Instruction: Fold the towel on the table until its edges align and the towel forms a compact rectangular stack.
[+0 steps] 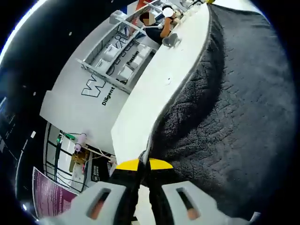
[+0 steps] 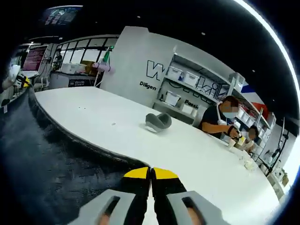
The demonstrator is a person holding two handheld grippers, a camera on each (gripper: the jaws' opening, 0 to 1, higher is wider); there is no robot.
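A dark grey fluffy towel (image 1: 234, 112) covers the right side of the left gripper view, its edge curving along the white table (image 1: 159, 84). My left gripper (image 1: 144, 165) is shut on the towel's edge at a corner, its yellow-tipped jaws pressed together. In the right gripper view the same towel (image 2: 51, 159) spreads over the lower left. My right gripper (image 2: 150, 173) is shut on the towel's edge, jaws together. The other gripper (image 2: 18, 80) shows small at the far left, at the towel's far corner.
A small grey folded cloth (image 2: 158, 121) lies on the white table (image 2: 187, 150). Two people sit at the table's far end (image 2: 225, 119). Shelving with white bins (image 2: 180, 84) stands against a lettered wall behind.
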